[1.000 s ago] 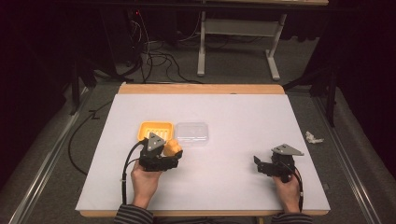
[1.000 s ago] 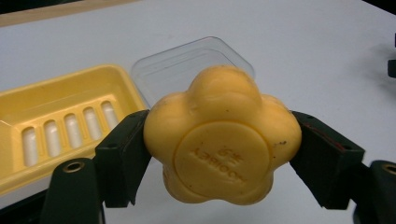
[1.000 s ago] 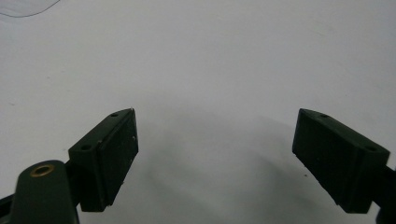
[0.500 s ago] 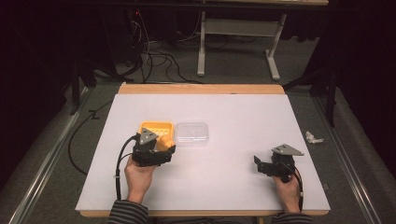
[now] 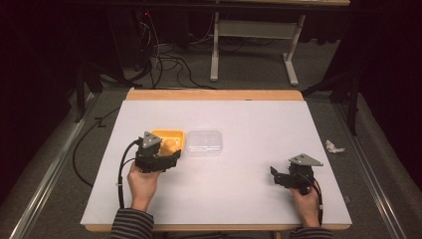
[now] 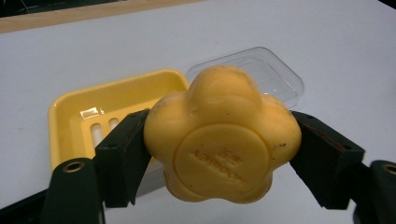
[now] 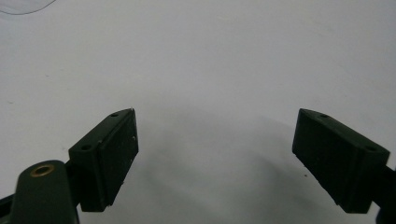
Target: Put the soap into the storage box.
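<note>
Left gripper view: soap [image 6: 222, 137] clamped in left gripper [image 6: 219, 154], seemingly above dish [image 6: 93, 116].

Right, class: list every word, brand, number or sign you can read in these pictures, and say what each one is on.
Embossed lettering on the round stamp of the yellow soap, held in the left gripper: too shallow and blurred to read.
Yellow soap dish, clear lid, white table, right gripper: no text shows.
</note>
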